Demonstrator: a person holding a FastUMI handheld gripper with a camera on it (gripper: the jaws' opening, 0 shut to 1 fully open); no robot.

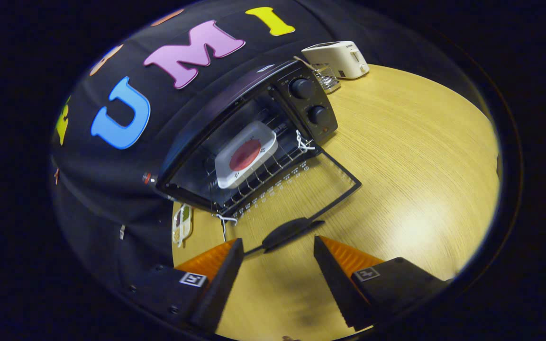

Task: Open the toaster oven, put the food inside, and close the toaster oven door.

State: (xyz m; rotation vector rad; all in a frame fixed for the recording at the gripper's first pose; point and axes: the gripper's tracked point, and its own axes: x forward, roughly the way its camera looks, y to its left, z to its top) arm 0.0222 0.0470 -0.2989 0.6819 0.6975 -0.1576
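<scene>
Gripper view: small dish (181,223) far left on wooden table (420,180). Toaster oven (235,137) stands open w/ food tray (246,154) on its rack, door (301,184) lying flat. Gripper (277,248) fingers spread wide, holding nothing, door handle (288,230) just ahead between them. Closing step looks next: get under handle, swing door up. White toaster (339,58) beyond, right.
</scene>
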